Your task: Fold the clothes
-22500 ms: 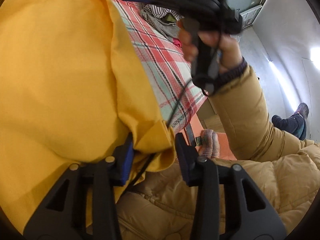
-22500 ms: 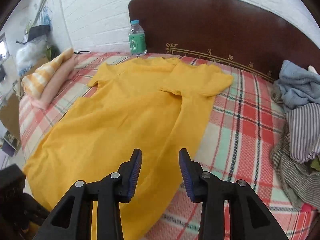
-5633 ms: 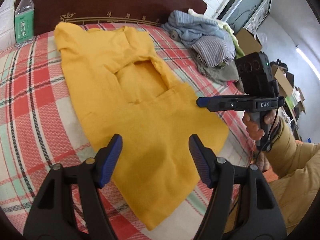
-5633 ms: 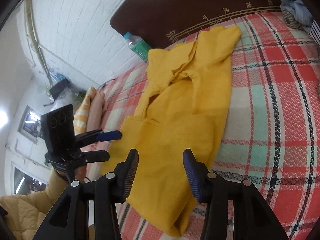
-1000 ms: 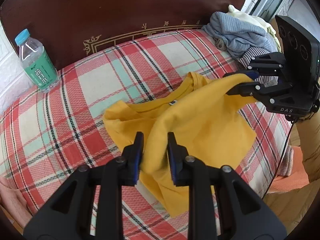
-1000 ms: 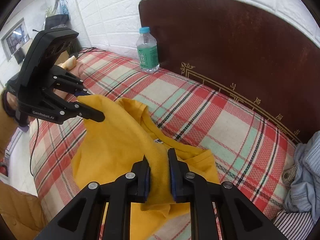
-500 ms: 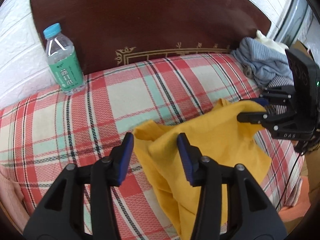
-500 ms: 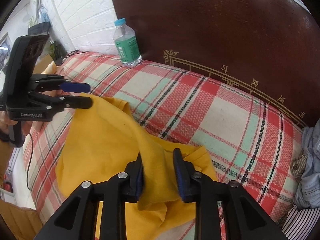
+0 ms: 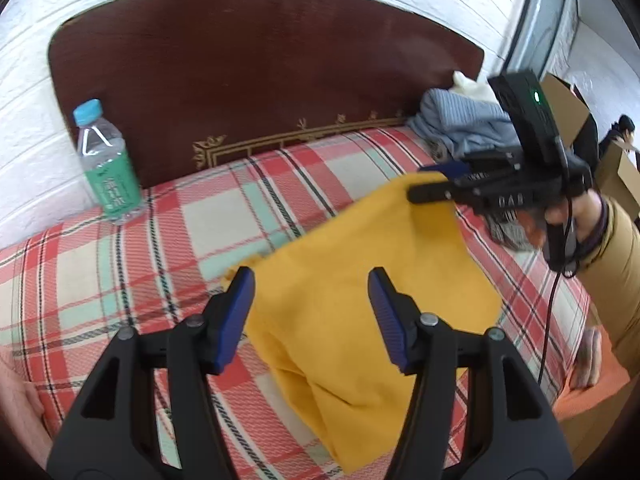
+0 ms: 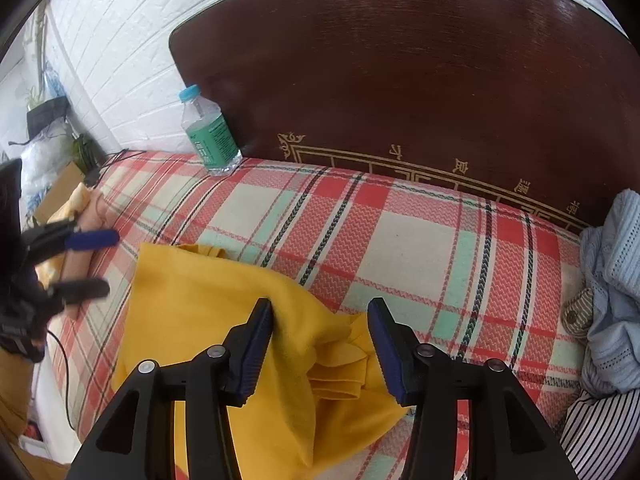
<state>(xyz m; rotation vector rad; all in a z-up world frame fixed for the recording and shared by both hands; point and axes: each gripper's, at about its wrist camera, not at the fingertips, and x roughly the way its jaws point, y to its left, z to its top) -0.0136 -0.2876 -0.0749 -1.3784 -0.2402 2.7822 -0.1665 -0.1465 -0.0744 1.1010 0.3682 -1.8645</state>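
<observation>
While right gripper (image 10: 318, 338) gapes, only left view (image 9: 430, 184) shows cloth (image 9: 360, 280) draped.

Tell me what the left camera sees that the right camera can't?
Only the left wrist view shows the right gripper, a cream cloth and boxes. Only the right wrist view shows the left gripper, a striped garment and a peach stack. Both show the yellow shirt, bottle, headboard and blue knit.
</observation>
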